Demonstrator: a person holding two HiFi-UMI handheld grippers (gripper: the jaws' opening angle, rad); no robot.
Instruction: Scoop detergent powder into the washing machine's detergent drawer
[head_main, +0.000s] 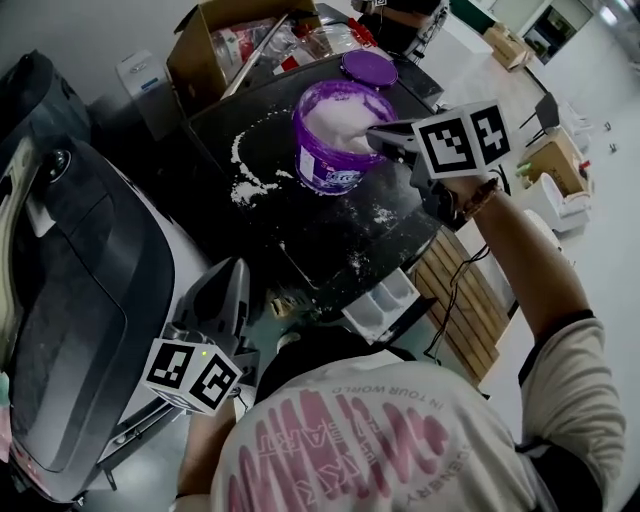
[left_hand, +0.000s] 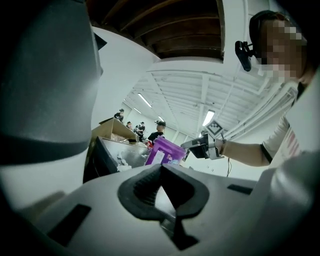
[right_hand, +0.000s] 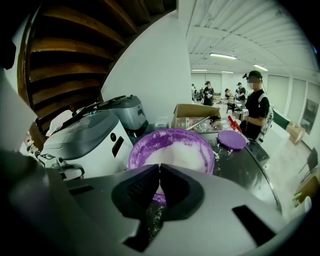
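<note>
A purple tub (head_main: 335, 150) full of white detergent powder stands on the washing machine's dark top (head_main: 330, 230). Its purple lid (head_main: 369, 68) lies behind it. My right gripper (head_main: 376, 134) hangs over the tub's right rim, pointing down at the powder (right_hand: 175, 155). Its jaws are shut, and nothing shows plainly between them (right_hand: 159, 169). The white detergent drawer (head_main: 385, 305) stands pulled out at the machine's front, below the tub. My left gripper (head_main: 232, 270) is held low at the left, roughly level and shut (left_hand: 161, 170), with nothing in it. It faces the tub (left_hand: 162, 152) from afar.
Spilled powder (head_main: 245, 185) lies on the dark top left of the tub. An open cardboard box (head_main: 235, 40) sits behind it. A large grey appliance (head_main: 70, 300) fills the left side. A wooden pallet (head_main: 470, 300) lies on the floor at the right. People stand in the background (right_hand: 255, 107).
</note>
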